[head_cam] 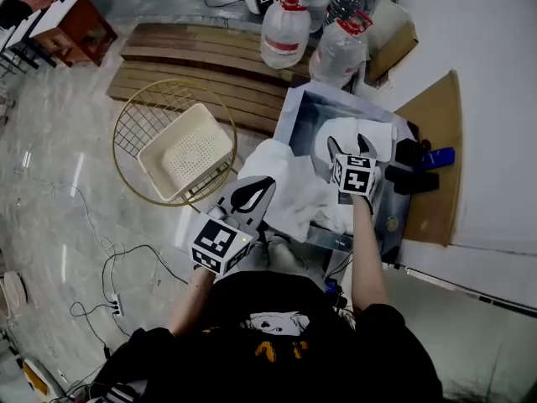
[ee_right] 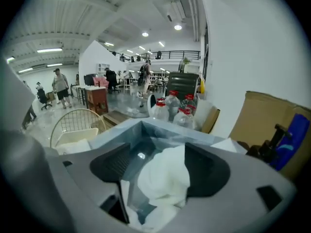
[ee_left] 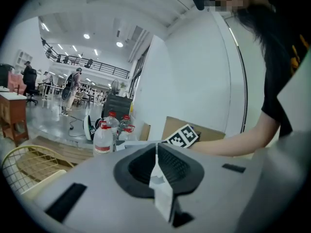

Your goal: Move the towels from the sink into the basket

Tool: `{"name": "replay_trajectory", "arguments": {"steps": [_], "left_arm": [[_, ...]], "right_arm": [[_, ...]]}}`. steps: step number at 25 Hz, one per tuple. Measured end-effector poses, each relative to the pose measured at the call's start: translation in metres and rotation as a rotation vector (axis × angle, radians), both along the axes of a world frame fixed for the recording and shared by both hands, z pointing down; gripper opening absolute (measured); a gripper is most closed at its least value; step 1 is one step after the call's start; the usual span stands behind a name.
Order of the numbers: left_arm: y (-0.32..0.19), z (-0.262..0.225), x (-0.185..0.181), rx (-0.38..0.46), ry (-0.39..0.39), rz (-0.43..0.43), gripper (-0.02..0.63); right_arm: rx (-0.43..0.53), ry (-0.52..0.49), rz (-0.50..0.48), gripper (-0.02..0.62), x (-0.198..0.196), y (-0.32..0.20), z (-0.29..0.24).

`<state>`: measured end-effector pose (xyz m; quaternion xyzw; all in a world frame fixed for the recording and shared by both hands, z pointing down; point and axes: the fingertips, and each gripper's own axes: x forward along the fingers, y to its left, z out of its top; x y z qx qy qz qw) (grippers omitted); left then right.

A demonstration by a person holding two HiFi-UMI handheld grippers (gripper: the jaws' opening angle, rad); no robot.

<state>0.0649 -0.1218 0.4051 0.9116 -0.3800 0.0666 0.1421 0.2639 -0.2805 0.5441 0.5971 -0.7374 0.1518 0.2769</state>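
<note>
1. The left gripper (head_cam: 262, 185) has its fingers (ee_left: 177, 168) pressed together. They pinch a thin fold of white towel (ee_left: 161, 191) that runs from the fingertips back toward the camera.
2. In the head view a rumpled white heap lies right at those fingertips. It is draped over the near left corner of the sink (head_cam: 304, 112); whether the heap is all one cloth I cannot tell.
3. The sink is a metal basin. It lies ahead and to the right of the left fingers and directly beneath the right ones.
4. The right gripper (head_cam: 348, 143) points down into the sink with its fingers (ee_right: 114, 164) spread wide.
5. A second towel (ee_right: 165, 178), white and bunched, stands up between them from the sink floor. The left-hand finger is clear of it. The right-hand one is close alongside, and I cannot tell whether it touches.
6. The basket (head_cam: 134, 124) is a round gold wire one on the floor, to the left of the left fingertips and well apart from the right ones.
7. A cream tub (head_cam: 189, 149) with a perforated floor sits inside the basket.
8. Beyond both sets of fingertips, past the far rim of the sink, stand water bottles (head_cam: 285, 32) with red caps beside a slatted wooden platform (head_cam: 201, 65).
9. To the right of the right fingers lies a cardboard sheet (head_cam: 436, 200) carrying a blue object (head_cam: 438, 156) and some black ones.
</note>
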Motion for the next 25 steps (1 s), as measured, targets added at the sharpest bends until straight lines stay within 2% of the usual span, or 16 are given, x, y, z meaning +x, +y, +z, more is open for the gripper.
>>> {"name": "replay_trajectory", "arguments": {"steps": [3, 8, 12, 16, 17, 18, 21, 23, 25], "left_arm": [[-0.007, 0.004, -0.003, -0.013, -0.022, -0.021, 0.018], [-0.028, 0.012, -0.009, -0.023, -0.077, -0.084, 0.018], [-0.039, 0.010, -0.020, -0.030, -0.095, -0.148, 0.018], [-0.039, 0.015, -0.032, -0.051, -0.123, -0.194, 0.018], [-0.038, 0.016, -0.034, -0.059, -0.127, -0.206, 0.018], [-0.036, 0.018, -0.036, -0.066, -0.128, -0.216, 0.018], [-0.031, 0.019, -0.039, -0.076, -0.125, -0.234, 0.018], [-0.027, 0.018, -0.039, -0.068, -0.129, -0.235, 0.018], [-0.024, 0.017, -0.040, -0.057, -0.134, -0.240, 0.018]], "right_arm": [[-0.090, 0.089, 0.017, 0.355, 0.016, -0.024, 0.041], [-0.278, 0.244, -0.029, 0.418, 0.031, -0.051, 0.107], [-0.402, 0.337, -0.042, 0.428, 0.048, -0.055, 0.155], [-0.405, 0.307, -0.026, 0.424, 0.056, -0.058, 0.167], [-0.407, 0.303, -0.024, 0.404, 0.056, -0.059, 0.167], [-0.405, 0.307, -0.022, 0.329, 0.056, -0.059, 0.166], [-0.373, 0.347, -0.033, 0.218, 0.050, -0.056, 0.158], [-0.314, 0.355, -0.046, 0.194, 0.045, -0.054, 0.138], [-0.229, 0.319, -0.051, 0.186, 0.038, -0.054, 0.108]]}}
